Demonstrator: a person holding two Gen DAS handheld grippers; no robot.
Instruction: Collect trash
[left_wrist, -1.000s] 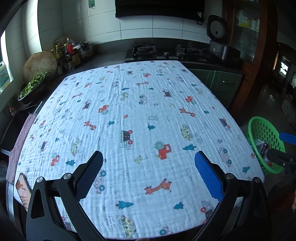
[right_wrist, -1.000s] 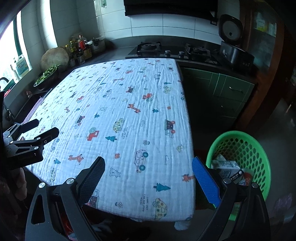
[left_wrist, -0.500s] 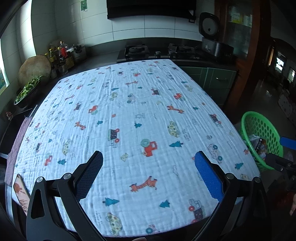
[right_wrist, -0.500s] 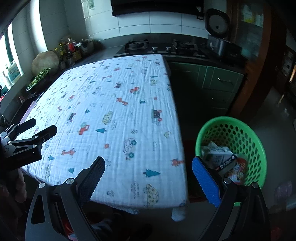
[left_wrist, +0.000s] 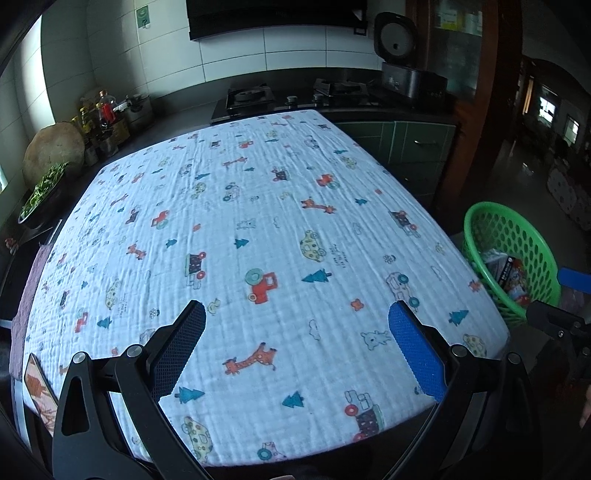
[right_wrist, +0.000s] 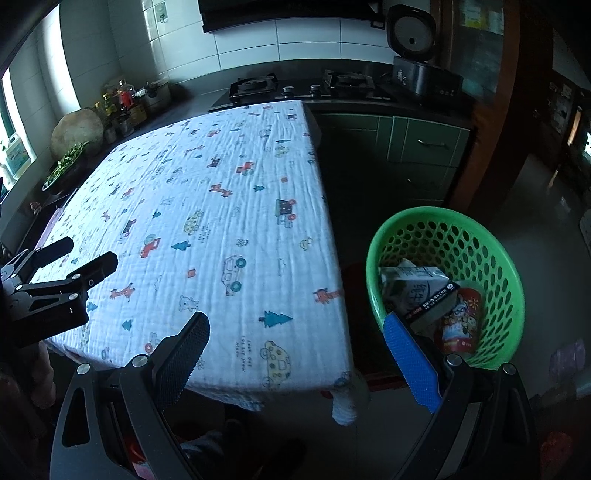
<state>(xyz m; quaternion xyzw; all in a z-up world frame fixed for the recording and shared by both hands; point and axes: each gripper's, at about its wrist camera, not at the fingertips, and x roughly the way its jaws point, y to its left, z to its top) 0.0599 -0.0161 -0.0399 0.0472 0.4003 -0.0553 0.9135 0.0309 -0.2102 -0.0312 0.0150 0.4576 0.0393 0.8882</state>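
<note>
A green perforated basket (right_wrist: 480, 236) stands on the floor to the right of the table and holds trash: a grey carton (right_wrist: 417, 291) and a red printed packet (right_wrist: 461, 325). The left wrist view also catches the basket (left_wrist: 491, 221) at the right edge. My right gripper (right_wrist: 295, 332) is open and holds nothing, hovering over the table's near right corner. Above the near edge of the white patterned tablecloth (left_wrist: 258, 206), my left gripper (left_wrist: 295, 325) is open and holds nothing too. From the right wrist view the left gripper (right_wrist: 70, 258) shows at the far left.
A stove (left_wrist: 291, 96) and a rice cooker (left_wrist: 402, 59) sit on the dark counter behind the table. Bottles (left_wrist: 103, 114), a round board (left_wrist: 51, 147) and a bowl of greens (left_wrist: 40, 192) stand at the left. Green cabinets (right_wrist: 413, 147) face the basket.
Both grippers have drawn back and turned a little to the right. The table has shifted left in both views, and more of the basket and the floor now shows.
</note>
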